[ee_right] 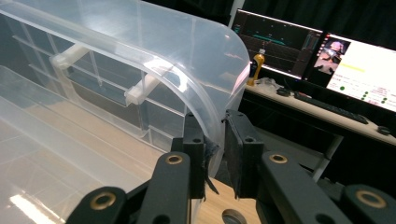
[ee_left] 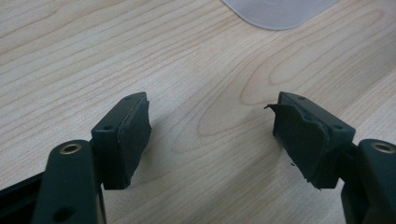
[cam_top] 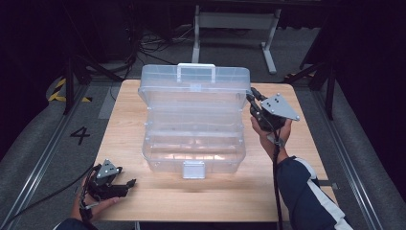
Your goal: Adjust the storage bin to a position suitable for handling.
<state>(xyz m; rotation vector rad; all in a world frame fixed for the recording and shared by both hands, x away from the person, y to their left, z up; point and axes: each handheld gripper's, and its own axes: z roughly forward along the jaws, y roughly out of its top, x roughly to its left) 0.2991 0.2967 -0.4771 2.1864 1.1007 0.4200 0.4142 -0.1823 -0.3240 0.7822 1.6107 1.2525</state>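
Observation:
A clear plastic toolbox (cam_top: 194,148) stands in the middle of the wooden table (cam_top: 306,148) with its lid (cam_top: 194,88) swung up and back. My right gripper (cam_top: 250,97) is at the lid's right edge. In the right gripper view the right gripper (ee_right: 215,147) has its jaws closed on the curved rim of the lid (ee_right: 187,60), one pad on each side of the thin wall. My left gripper (cam_top: 129,184) lies low at the table's front left, apart from the box. The left gripper (ee_left: 210,135) stands open over bare wood, with a corner of the box (ee_left: 280,11) farther off.
The lid's handle (cam_top: 196,71) points to the far side and a latch (cam_top: 193,168) hangs at the box's front. Inner trays show through the clear walls. Beyond the table's right side stands a desk with monitors (ee_right: 359,70) and a keyboard (ee_right: 327,106).

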